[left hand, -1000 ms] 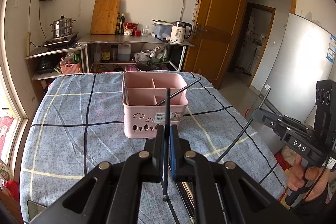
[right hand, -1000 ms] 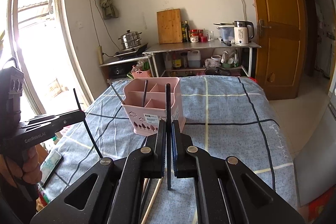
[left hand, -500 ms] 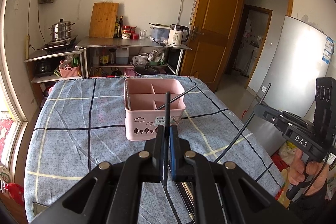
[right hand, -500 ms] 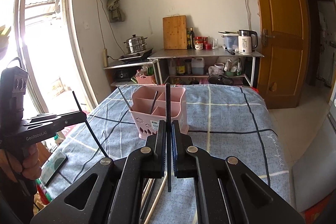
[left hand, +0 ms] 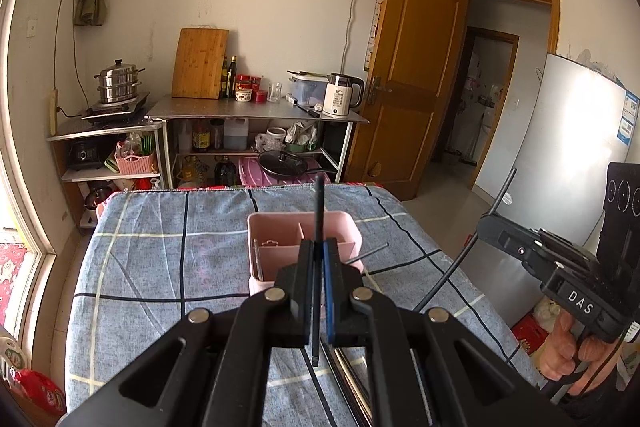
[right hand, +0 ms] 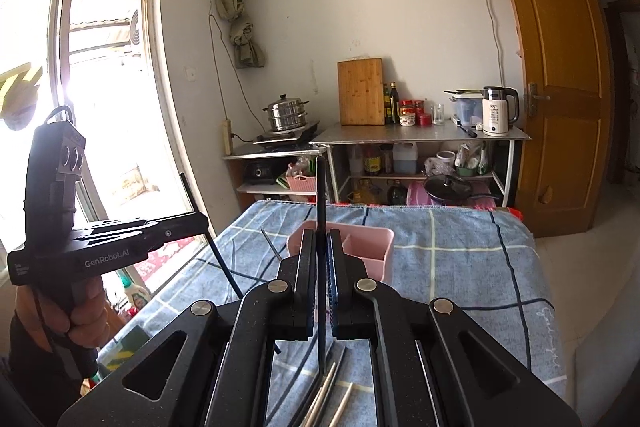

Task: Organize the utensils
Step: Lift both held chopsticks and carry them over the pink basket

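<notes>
Clenched jaws on both grippers: the left gripper (left hand: 319,267) pinches a black chopstick (left hand: 318,211) that stands upright between its pads, and the right gripper (right hand: 321,259) pinches a second black chopstick (right hand: 321,195) the same way. Below the right jaws, close to the camera, a few loose metal chopsticks (right hand: 328,391) lie on the blue checked cloth (right hand: 448,259) covering the table. Just beyond both pairs of jaws sits the pink utensil holder (left hand: 280,231), divided into compartments, with one dark stick (left hand: 366,254) leaning out of its right side. To the right of the left jaws, the right hand (left hand: 568,343) grips its black handle; to the left of the right jaws, the left hand (right hand: 76,315) does likewise.

Compared with a second ago, both grippers have risen: the holder now sits lower in each view and is partly hidden behind the jaws, and more of the far wall shows. Both grips are unchanged. Far beyond the jaws stand a metal shelf (left hand: 256,113) with a kettle (left hand: 340,101) and a cutting board (left hand: 200,63).
</notes>
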Demonstrator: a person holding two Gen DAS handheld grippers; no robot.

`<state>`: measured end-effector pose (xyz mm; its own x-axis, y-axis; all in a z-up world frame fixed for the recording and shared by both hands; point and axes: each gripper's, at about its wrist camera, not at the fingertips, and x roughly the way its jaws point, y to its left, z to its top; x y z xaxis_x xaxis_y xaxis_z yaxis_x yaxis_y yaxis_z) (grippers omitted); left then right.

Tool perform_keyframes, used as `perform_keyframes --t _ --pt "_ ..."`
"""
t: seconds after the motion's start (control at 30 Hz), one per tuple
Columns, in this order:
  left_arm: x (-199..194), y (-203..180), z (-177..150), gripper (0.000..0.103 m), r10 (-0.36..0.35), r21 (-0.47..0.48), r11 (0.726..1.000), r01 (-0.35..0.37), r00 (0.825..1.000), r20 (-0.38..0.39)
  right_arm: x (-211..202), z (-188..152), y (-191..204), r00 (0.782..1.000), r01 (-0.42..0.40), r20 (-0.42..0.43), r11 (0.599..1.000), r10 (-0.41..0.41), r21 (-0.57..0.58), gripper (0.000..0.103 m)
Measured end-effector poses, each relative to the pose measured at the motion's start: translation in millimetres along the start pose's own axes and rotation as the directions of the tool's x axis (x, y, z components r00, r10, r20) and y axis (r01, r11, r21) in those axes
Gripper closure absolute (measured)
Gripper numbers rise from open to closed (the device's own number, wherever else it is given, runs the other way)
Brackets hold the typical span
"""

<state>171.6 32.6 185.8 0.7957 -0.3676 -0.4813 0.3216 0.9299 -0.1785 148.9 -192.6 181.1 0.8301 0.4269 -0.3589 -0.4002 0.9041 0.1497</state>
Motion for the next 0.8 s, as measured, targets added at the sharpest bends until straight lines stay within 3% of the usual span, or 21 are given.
perform_keyframes --t 0.43,0.8 --pt "16 21 57 0.098 -0.005 -0.026 1.000 0.007 0.997 0.083 39 46 2 0.996 -0.038 0.078 0.999 0.036 0.024 0.098" --pt "47 36 69 0.098 -0.005 -0.031 0.999 0.009 0.994 0.107 77 60 -9 0.993 -0.031 0.117 0.998 0.024 0.062 0.098"
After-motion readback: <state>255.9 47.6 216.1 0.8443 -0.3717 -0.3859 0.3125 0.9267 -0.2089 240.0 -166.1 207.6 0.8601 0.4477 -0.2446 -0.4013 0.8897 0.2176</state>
